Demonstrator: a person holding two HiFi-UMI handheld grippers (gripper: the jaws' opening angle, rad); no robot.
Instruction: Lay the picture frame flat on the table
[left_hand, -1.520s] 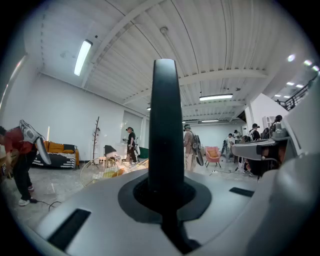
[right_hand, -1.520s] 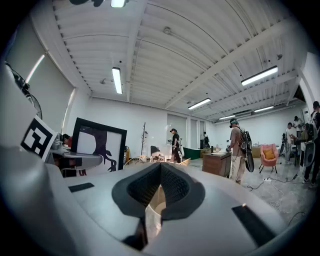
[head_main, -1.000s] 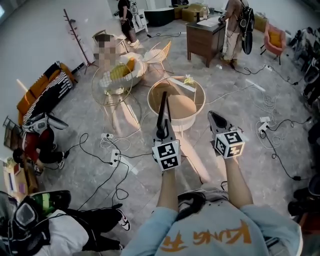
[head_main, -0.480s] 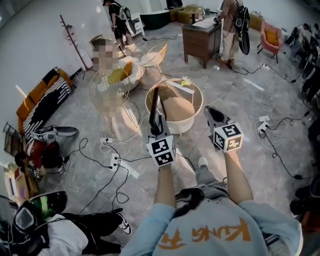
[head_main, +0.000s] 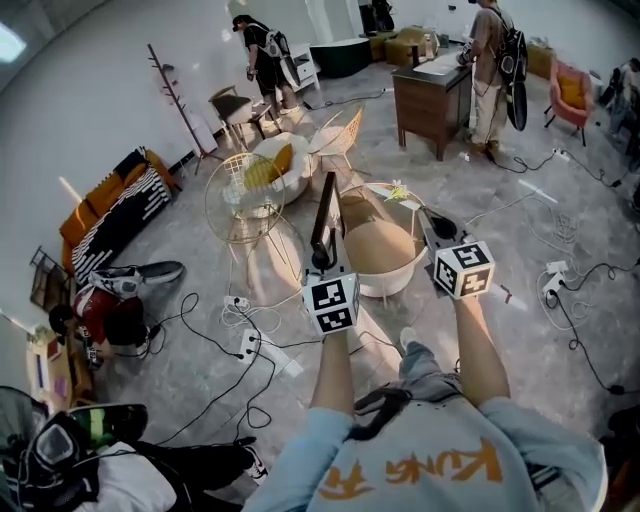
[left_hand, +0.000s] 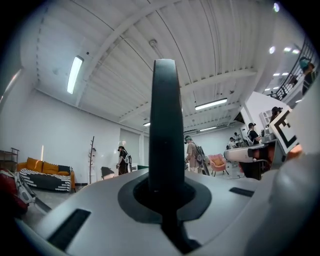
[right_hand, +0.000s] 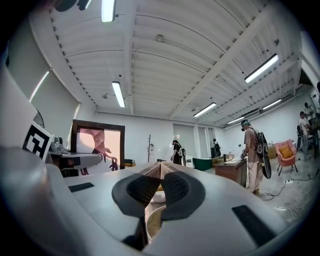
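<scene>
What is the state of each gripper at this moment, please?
Left gripper: closed on the thin dark rectangular picture frame.
Right gripper: closed, jaw tips together, holding nothing.

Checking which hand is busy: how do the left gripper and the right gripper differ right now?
The left gripper is clamped on the picture frame, which stands upright from its jaws; the right gripper holds nothing. In its own view the left gripper's pads are hidden behind the frame's dark edge, while the right gripper's ridged pads show, meeting at their tips. Both are shut.
</scene>
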